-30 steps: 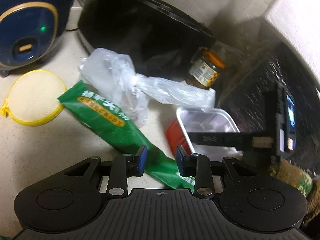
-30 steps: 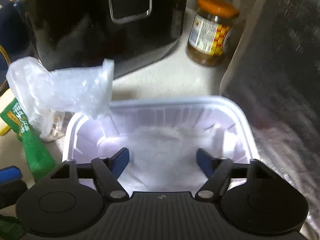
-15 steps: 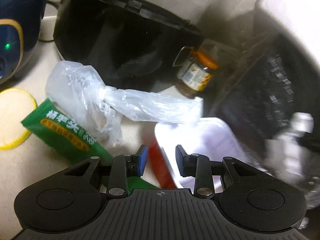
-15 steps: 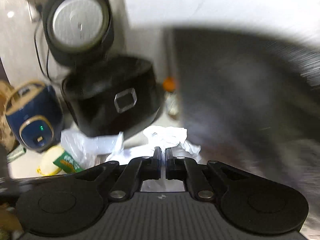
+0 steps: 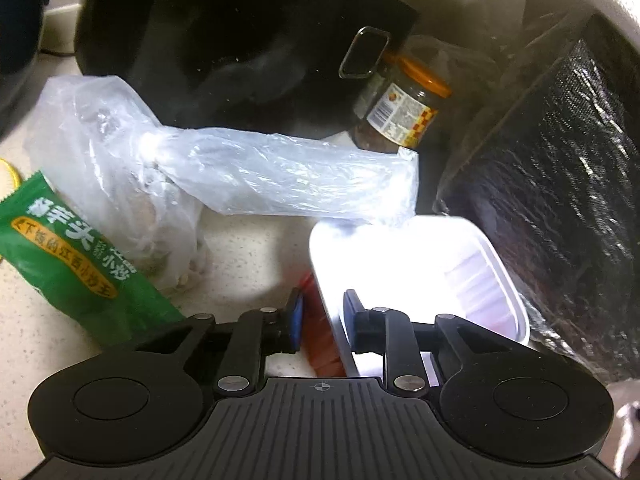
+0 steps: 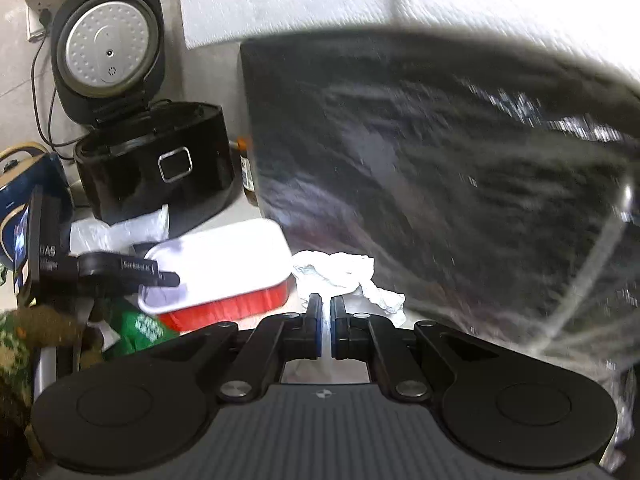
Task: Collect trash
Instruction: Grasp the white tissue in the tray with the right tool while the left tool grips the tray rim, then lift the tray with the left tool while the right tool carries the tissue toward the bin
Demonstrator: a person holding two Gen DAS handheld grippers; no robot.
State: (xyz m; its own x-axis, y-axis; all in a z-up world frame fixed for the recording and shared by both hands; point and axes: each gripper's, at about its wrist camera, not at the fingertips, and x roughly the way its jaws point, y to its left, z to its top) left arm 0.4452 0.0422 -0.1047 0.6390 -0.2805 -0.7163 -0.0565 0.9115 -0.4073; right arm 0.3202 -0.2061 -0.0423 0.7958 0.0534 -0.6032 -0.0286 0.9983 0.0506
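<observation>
A red tray with a white inside (image 5: 420, 264) lies on the counter beside a big black trash bag (image 5: 560, 200). My left gripper (image 5: 322, 314) straddles the tray's near left wall, one finger outside and one inside. Its jaws are closing and the pads touch the wall. The right wrist view shows that same gripper (image 6: 170, 278) on the tray (image 6: 224, 264). Above the counter, in front of the black bag (image 6: 440, 180), my right gripper (image 6: 326, 312) is shut on a crumpled white tissue (image 6: 340, 274). A clear plastic bag (image 5: 200, 160) and a green snack wrapper (image 5: 72, 260) lie to the left.
A black rice cooker (image 6: 160, 172) with its lid up stands behind the trash, with an orange-lidded jar (image 5: 400, 112) beside it. A blue appliance (image 6: 24, 184) sits at the far left. A camouflage sleeve (image 6: 24, 344) shows at the lower left. A white wall rises behind the bag.
My right gripper shut on the tissue inside the tray and lifted it out toward the black bag. The left gripper moved right from the green wrapper to the tray's wall and narrowed its jaws.
</observation>
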